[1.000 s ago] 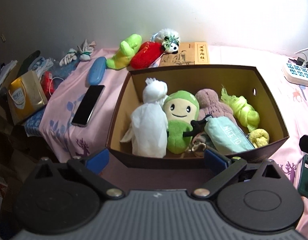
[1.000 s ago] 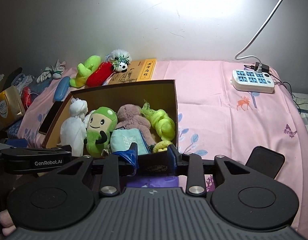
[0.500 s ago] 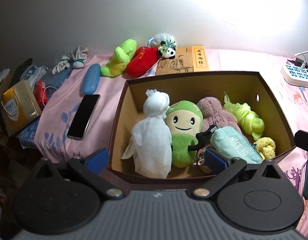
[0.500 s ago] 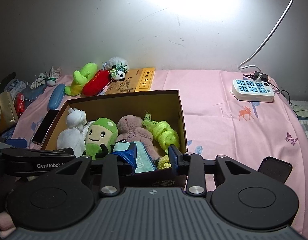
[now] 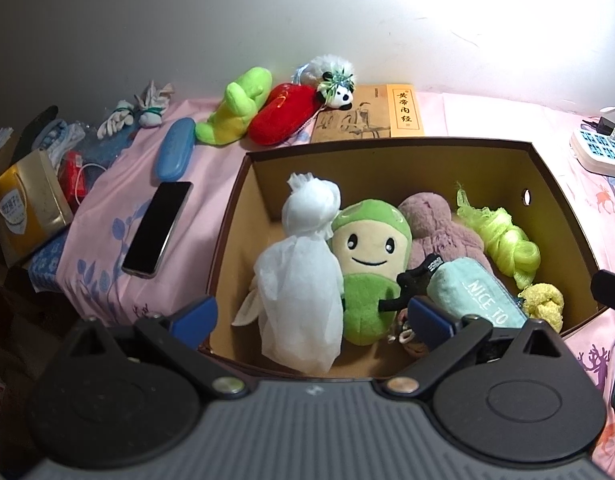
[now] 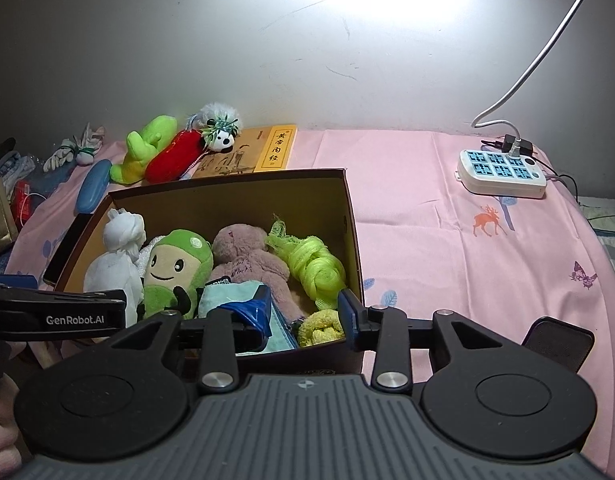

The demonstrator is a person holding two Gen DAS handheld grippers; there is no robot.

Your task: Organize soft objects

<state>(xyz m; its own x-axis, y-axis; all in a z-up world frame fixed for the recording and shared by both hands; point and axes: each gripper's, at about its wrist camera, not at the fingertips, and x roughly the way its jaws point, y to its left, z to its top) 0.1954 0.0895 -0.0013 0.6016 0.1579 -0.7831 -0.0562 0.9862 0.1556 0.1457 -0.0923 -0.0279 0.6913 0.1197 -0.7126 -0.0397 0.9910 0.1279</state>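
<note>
Bed: pink printed bedsheet [image 6: 447,240] runs bare and open to the right of the right tongs.
Box: brown cardboard box [image 5: 387,160], open-topped, sits directly ahead of and below both tongs, its near rim just under the fingertips.
White bundle: knotted white gauze bundle [image 5: 303,280] stands upright between the left tongs' fingers, long axis vertical.
Pouch: mint fabric pouch [image 5: 473,296] lies by the left tongs' right finger.
Left tongs [image 5: 313,318]: spread wide, holding nothing.
Right tongs [image 6: 303,316]: jaws have just been opening, empty, above the small yellow knotted cloth [image 6: 321,326].
</note>
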